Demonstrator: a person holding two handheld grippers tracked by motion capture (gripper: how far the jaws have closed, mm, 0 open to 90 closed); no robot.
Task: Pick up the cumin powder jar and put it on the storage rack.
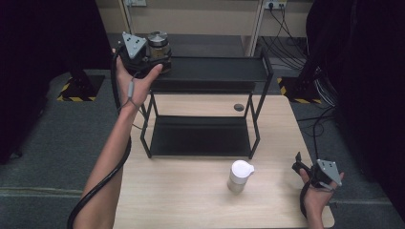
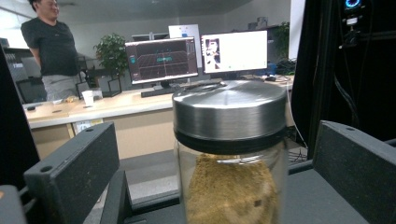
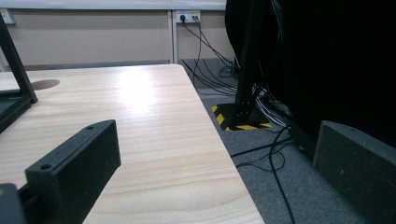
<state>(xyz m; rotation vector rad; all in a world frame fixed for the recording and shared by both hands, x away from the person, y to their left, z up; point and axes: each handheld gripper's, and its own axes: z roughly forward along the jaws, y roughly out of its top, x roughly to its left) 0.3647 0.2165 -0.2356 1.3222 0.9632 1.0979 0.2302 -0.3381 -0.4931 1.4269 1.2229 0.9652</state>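
A glass jar with a metal lid and brown powder inside stands on the left end of the black rack's top shelf. My left gripper is at that shelf, open, with its jaws on either side of the jar. In the left gripper view the jar sits between the jaws with a gap on each side. My right gripper is low at the table's right edge, open, with nothing between its jaws.
A white lidded cup stands on the wooden table in front of the rack. The rack's lower shelf is bare. Cables run over the floor at the right. A person stands far behind the desks.
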